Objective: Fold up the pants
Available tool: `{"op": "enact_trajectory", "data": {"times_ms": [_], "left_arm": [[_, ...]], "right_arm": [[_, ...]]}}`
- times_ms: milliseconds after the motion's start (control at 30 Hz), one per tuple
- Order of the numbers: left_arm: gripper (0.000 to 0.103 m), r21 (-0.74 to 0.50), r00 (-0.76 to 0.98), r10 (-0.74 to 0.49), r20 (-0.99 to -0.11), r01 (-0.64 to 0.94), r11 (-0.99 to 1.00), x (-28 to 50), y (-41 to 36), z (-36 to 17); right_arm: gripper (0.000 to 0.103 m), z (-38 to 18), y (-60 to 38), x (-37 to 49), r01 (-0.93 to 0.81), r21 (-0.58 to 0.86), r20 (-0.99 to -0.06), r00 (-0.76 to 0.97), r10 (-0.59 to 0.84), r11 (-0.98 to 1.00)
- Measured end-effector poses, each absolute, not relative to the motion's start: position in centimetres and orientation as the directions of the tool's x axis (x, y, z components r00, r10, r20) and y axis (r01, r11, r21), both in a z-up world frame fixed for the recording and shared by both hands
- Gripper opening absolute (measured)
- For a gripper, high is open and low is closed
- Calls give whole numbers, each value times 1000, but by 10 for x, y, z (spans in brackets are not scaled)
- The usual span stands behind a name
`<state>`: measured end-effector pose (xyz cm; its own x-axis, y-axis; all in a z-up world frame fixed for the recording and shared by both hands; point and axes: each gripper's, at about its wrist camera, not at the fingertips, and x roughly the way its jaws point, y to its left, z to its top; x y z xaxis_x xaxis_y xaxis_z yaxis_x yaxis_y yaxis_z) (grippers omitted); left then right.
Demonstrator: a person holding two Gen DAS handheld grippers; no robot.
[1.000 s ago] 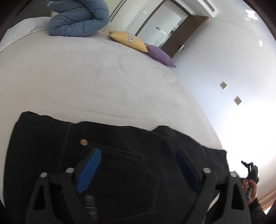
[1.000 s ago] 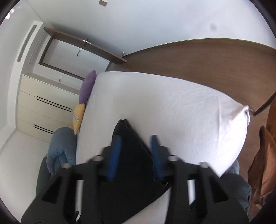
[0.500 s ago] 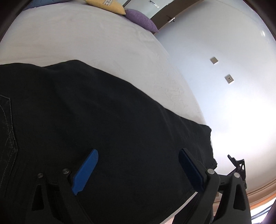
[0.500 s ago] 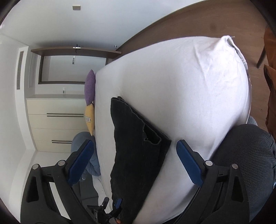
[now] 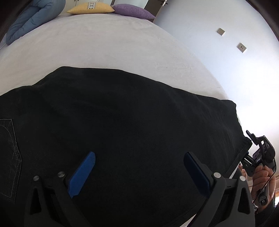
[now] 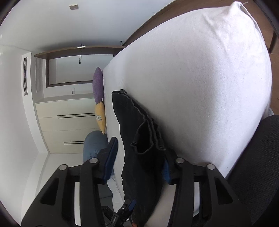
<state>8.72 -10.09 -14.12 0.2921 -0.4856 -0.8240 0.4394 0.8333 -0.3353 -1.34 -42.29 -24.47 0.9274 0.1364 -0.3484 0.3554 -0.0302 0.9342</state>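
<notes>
Bed, white sheet. Lying on it: black pants, blue duvet, yellow cushion, purple cushion.

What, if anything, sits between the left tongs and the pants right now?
Nothing visible. The left tongs hang wide open directly over the black pants, which lie flat on the white bed. The cushions lie far off at the bed's far end.
</notes>
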Motion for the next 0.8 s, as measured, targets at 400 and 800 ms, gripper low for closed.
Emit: {"op": "enact_trajectory", "data": {"times_ms": [400,800], "left_arm": [[102,-379,298,-524,-798,428,820,84,-90,-141],[102,-650,258,-705,-661,272,709,99,-40,-129]], "right_arm": [[10,-180,-401,29,454,827,-496,867,51,331],[9,-140,-149,138,102,56,-754,656,-25,993]]}}
